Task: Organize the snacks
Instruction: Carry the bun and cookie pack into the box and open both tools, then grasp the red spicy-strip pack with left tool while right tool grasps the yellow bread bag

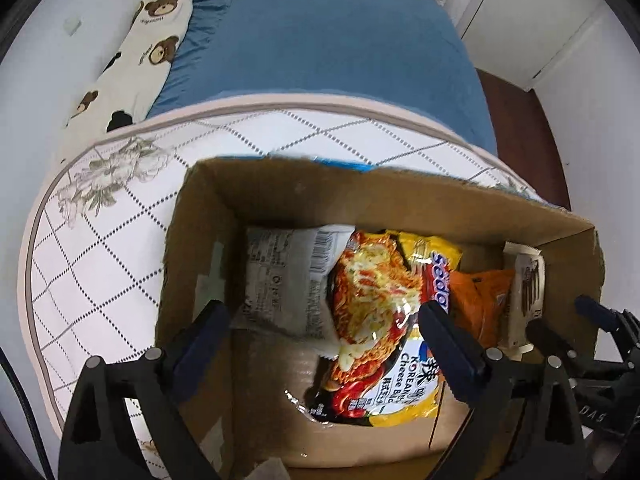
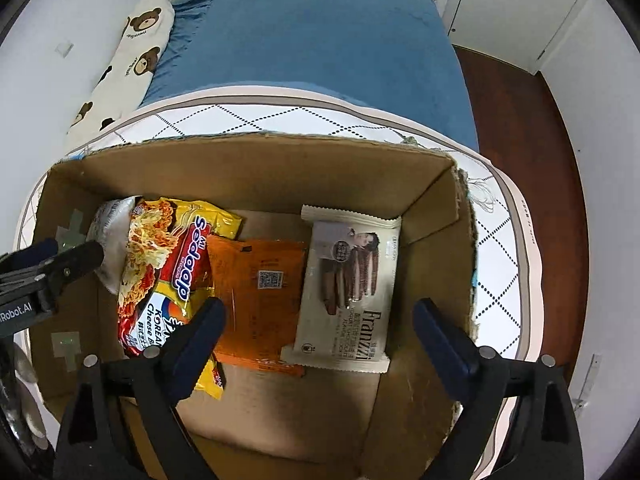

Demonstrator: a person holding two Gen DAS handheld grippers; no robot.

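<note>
An open cardboard box [image 1: 280, 196] [image 2: 256, 168] sits on a quilted mattress. Inside lie a grey-white packet [image 1: 284, 280] [image 2: 110, 228], a yellow-red Sedaap noodle pack [image 1: 384, 320] [image 2: 168, 276], an orange packet [image 1: 480, 300] [image 2: 260, 292] and a beige Franzzi biscuit pack [image 1: 526, 292] [image 2: 348, 288]. My left gripper [image 1: 326, 322] is open and empty, hovering over the grey packet and noodle pack. My right gripper [image 2: 320, 322] is open and empty above the orange and Franzzi packs. Each gripper shows at the edge of the other's view [image 1: 580, 320] [image 2: 52, 264].
The quilted mattress [image 1: 100, 240] [image 2: 500, 240] carries a blue blanket [image 1: 320, 48] [image 2: 312, 40] and a bear-print bolster [image 1: 140, 52] [image 2: 128, 52] by the white wall. Dark wood floor [image 2: 520, 120] and white cabinets [image 1: 540, 20] lie to the right.
</note>
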